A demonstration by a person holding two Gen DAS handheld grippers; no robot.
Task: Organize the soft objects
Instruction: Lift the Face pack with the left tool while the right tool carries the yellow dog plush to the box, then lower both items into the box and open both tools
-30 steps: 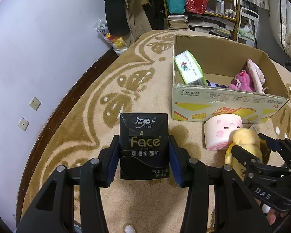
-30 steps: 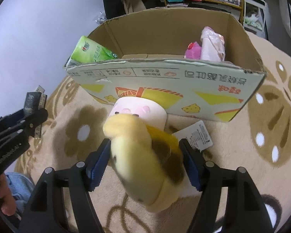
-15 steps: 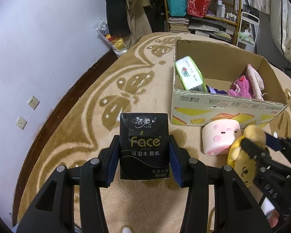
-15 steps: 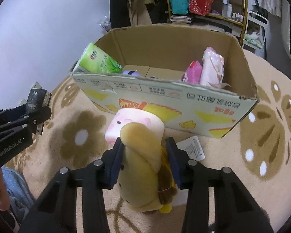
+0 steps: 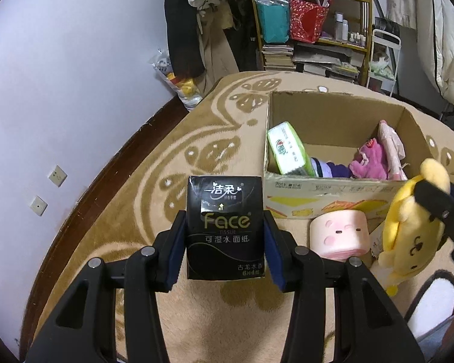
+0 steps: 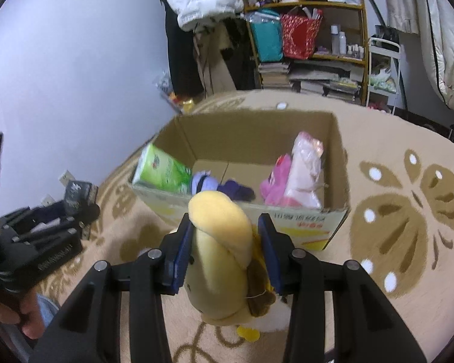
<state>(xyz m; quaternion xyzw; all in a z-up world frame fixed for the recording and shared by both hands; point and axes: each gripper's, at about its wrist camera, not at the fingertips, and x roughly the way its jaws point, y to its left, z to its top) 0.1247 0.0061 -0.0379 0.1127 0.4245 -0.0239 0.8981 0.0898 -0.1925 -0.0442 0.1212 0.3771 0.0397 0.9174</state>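
Note:
My left gripper [image 5: 224,242] is shut on a black Face tissue pack [image 5: 225,227] and holds it above the rug, left of the cardboard box [image 5: 327,187]. My right gripper [image 6: 225,251] is shut on a yellow plush toy [image 6: 224,254], lifted in front of the box [image 6: 311,220]; the toy also shows in the left wrist view [image 5: 414,230]. A pink plush roll [image 5: 339,234] lies on the rug by the box front. Inside the box are a green tissue pack [image 6: 163,171], a purple item [image 6: 224,187] and pink soft toys [image 6: 296,175].
A beige patterned rug [image 6: 408,211] covers the floor. A lilac wall [image 5: 60,90] runs along the left. A cluttered shelf [image 6: 311,36] with bags and books stands behind the box. A white paper tag [image 5: 375,239] lies near the pink roll.
My right gripper closed on the yellow plush toy and lifted it off the rug, up toward the box rim. My left gripper rose a little with the tissue pack.

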